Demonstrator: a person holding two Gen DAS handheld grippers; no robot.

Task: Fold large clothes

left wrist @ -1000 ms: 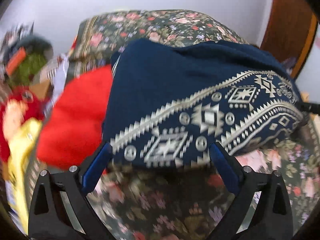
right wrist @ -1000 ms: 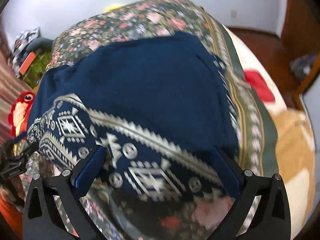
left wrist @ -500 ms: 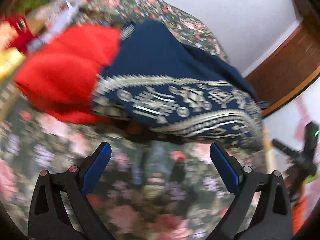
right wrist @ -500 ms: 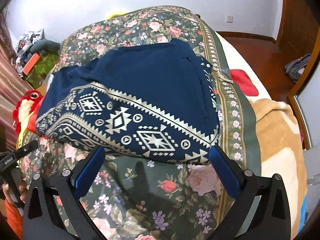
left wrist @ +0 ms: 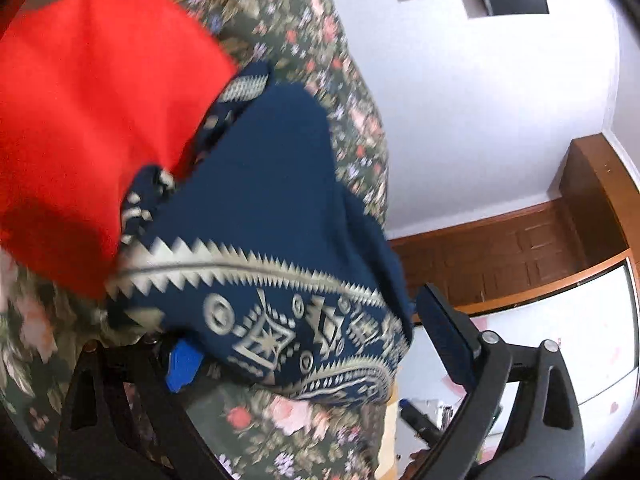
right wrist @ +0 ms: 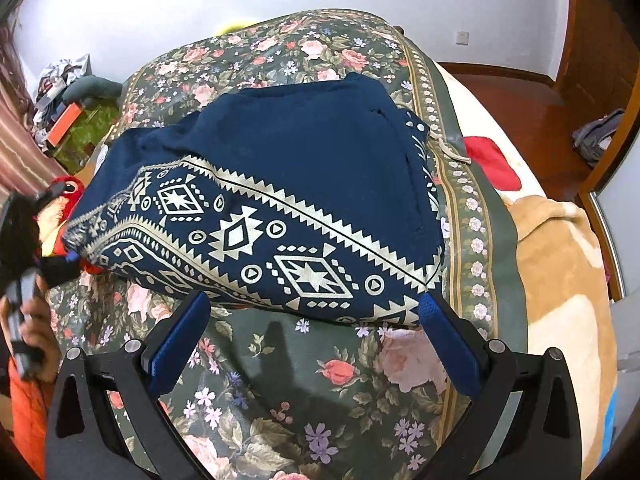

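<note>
My left claw (left wrist: 308,340) is spread wide, one finger tucked under the folded navy garment (right wrist: 280,200) on the bed (right wrist: 280,380). My right claw (right wrist: 312,320) hangs released just before its hem. Next, I'd pinch and fold again.

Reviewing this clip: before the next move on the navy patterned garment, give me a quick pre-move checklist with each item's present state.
1. Navy garment lies folded on the floral bedspread: ok.
2. Right hand-held gripper open and apart from the garment: ok.
3. Left hand-held gripper open at the garment's patterned edge: ok.
4. Left fingers around the fabric, one finger under the edge: cannot tell for certain; the view is blurred.
5. Red cloth overlaps the garment's far side and may snag: not ok.
6. Garment corners aligned: cannot tell.
</note>
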